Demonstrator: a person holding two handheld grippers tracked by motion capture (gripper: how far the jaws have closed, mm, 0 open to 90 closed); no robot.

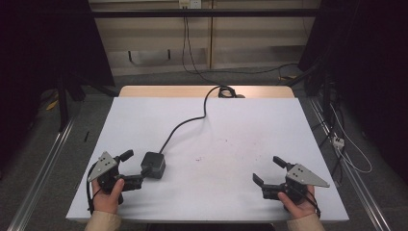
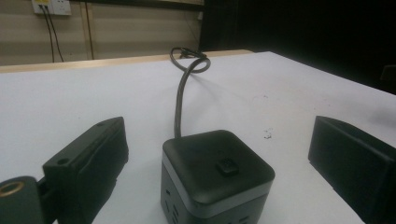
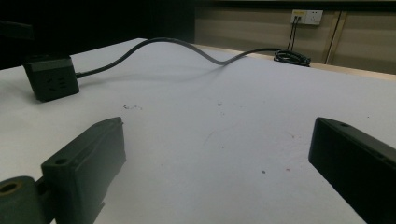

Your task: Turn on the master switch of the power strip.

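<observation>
Socket cube [image 2: 217, 175], dark, rounded corners, pale grey band around the upper part, sits on the white table [image 1: 250, 125] at the near left, right between the jaws of the left gripper [image 1: 133, 169]. Jaws are spread wide with clear gaps to the cube on both sides in the left gripper view, so nothing is pinched yet. Right gripper [image 1: 269, 169] rests at the near right of the table, well apart from the cube, jaws also spread and empty. My read on handling: rigid plastic housing, so it won't deform under the pads; probably moderately heavy for its size, and the smooth faces with rounded edges look a bit slippery. Best hold looks like the two opposite flat side walls, mid-height or lower, pads square to the faces and not on the corner radii. Keep off the small button [image 2: 227, 167] on top, and I'd avoid clamping over the outlet openings on the near face. Main complication is the power cable [image 1: 185, 122]: thick, fairly stiff, leaves the far side of the cube and runs across the table to a coil [image 1: 226, 91] at the far edge. It likely drags and applies torque when the cube is lifted or turned, so the grip should be firm and centred, with the move kept along the cable's slack. Not fragile, but I wouldn't yank against the cord.
</observation>
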